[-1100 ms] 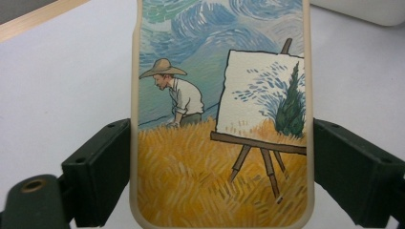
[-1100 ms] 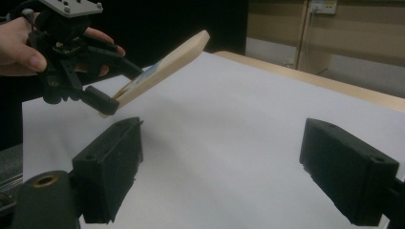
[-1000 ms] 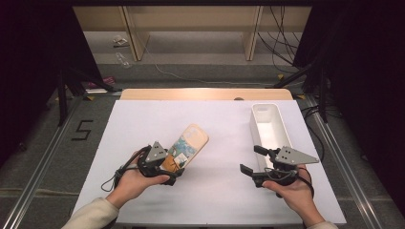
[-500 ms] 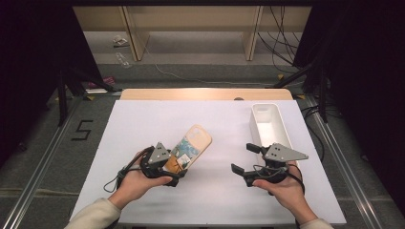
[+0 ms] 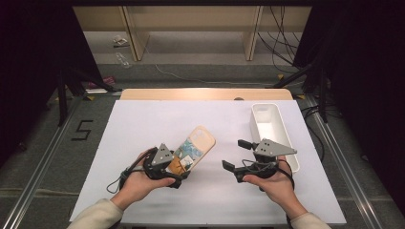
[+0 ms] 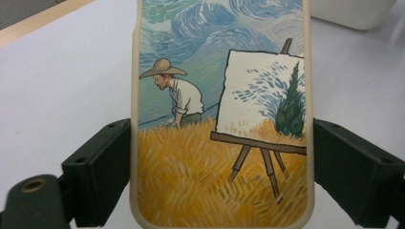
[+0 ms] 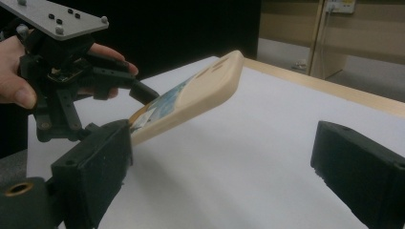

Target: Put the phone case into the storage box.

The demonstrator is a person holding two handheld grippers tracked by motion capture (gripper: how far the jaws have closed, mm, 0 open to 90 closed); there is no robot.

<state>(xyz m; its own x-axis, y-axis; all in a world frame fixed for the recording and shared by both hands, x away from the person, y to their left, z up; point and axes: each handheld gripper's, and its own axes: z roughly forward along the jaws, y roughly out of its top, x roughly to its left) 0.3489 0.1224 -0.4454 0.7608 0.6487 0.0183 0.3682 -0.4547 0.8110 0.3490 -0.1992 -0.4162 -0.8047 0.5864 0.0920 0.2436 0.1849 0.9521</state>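
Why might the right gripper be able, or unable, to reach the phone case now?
Probably able: the right gripper is open, its jaws face the phone case held by the left gripper, and bare table lies between.

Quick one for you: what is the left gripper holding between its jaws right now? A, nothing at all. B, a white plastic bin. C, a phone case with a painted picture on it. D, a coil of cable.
C: in the left gripper view the phone case, printed with a painter at an easel in a wheat field, sits clamped between the two black jaws of the left gripper, while the white bin stands apart on the table.
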